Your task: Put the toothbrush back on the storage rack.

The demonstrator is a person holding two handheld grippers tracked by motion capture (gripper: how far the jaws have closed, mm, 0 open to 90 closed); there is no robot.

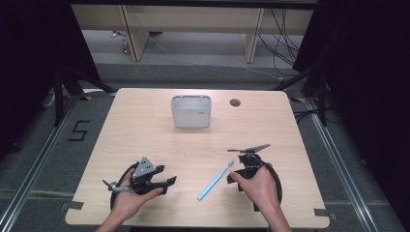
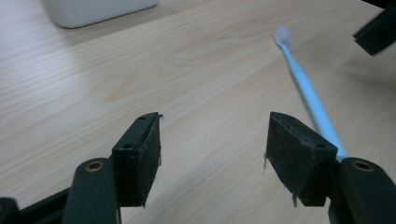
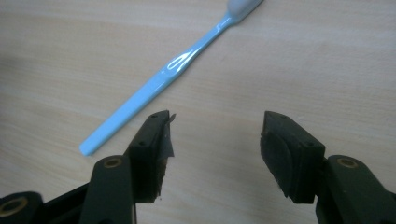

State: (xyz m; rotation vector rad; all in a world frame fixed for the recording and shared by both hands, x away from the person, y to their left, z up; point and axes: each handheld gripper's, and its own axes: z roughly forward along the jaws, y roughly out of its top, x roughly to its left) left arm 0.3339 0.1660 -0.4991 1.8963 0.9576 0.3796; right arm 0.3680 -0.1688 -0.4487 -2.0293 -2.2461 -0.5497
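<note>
A light blue toothbrush (image 1: 216,180) (image 2: 306,93) (image 3: 163,77) lies flat on the wooden table (image 1: 145,130), its white bristle head pointing away from me. My left gripper (image 1: 167,177) (image 2: 212,154) is held low at the toothbrush's left, its jaws open and empty; the handle end lies just beside the right-hand jaw in the left gripper view. My right gripper (image 1: 238,178) (image 3: 215,144) hovers at the toothbrush's right, open with bare table between its jaws. In the right gripper view the handle end lies just left of the left jaw.
A white rectangular container (image 1: 191,111) (image 2: 93,11) stands upright at the back middle of the table. A round cable hole (image 1: 235,102) sits to its right. Part of the right gripper (image 2: 378,30) shows at the top right of the left gripper view.
</note>
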